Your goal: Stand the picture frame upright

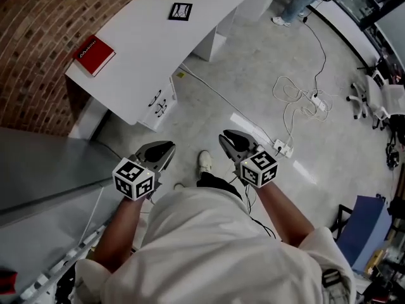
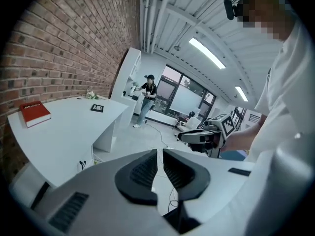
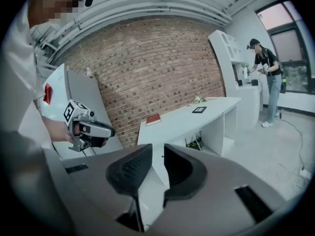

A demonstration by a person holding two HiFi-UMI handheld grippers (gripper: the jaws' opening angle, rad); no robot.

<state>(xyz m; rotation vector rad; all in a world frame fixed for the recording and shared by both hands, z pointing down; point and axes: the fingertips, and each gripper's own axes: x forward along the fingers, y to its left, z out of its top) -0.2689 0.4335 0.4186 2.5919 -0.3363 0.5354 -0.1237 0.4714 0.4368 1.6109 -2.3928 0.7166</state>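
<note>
The picture frame point(image 1: 180, 11) is too small for detail.

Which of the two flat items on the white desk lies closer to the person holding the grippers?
The red book, at the near end of the desk by the brick wall; the black picture frame lies flat farther along.

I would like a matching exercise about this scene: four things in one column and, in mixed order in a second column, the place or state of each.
1. red book
2. picture frame
3. white cables
4. left gripper

A. looped on the floor
B. lying flat, farther along the white desk
C. in the air, holding nothing
D. on the desk corner nearest the person

Pairs: 1-D, 2-B, 3-A, 4-C
</note>
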